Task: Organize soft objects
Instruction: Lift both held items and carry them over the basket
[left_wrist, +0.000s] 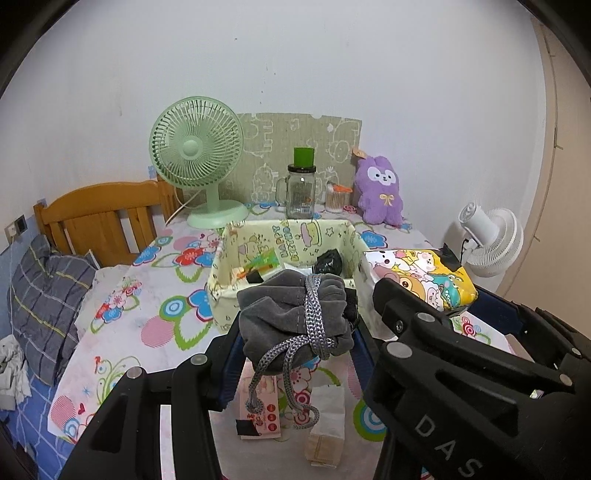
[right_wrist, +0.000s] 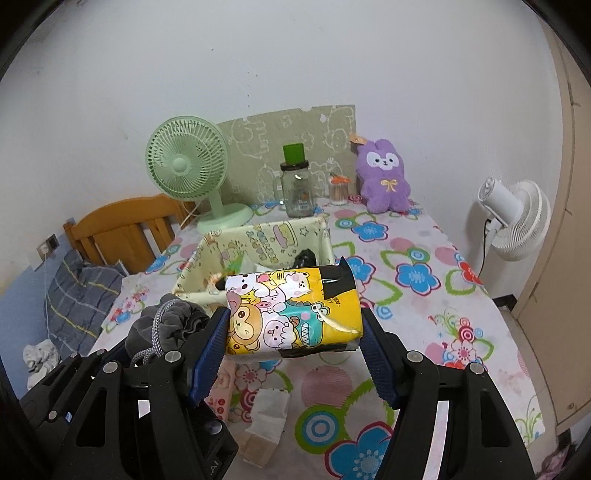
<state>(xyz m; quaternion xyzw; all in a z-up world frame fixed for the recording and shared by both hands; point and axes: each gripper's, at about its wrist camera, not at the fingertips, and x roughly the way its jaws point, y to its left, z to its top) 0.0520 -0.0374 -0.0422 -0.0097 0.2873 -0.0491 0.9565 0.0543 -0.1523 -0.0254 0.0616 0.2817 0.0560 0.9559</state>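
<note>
My left gripper (left_wrist: 295, 332) is shut on a grey drawstring pouch (left_wrist: 291, 314) with a grey cord wound round it, held above the table just in front of the pale yellow fabric basket (left_wrist: 221, 258). My right gripper (right_wrist: 295, 328) is shut on a yellow cartoon-print tissue pack (right_wrist: 291, 310), also lifted off the table near the basket (right_wrist: 199, 266). The tissue pack (left_wrist: 424, 273) shows to the right in the left wrist view, and the pouch (right_wrist: 166, 325) to the left in the right wrist view. The basket holds a black bag (left_wrist: 327, 260) and small packets.
On the floral tablecloth (right_wrist: 406, 277) lie a pink packet (left_wrist: 260, 410) and a white paper packet (left_wrist: 327, 424) below the grippers. At the back stand a green fan (left_wrist: 195, 158), a glass jar (left_wrist: 300, 192), a purple plush (left_wrist: 378, 188). A white fan (right_wrist: 513, 218) is right, a bed left.
</note>
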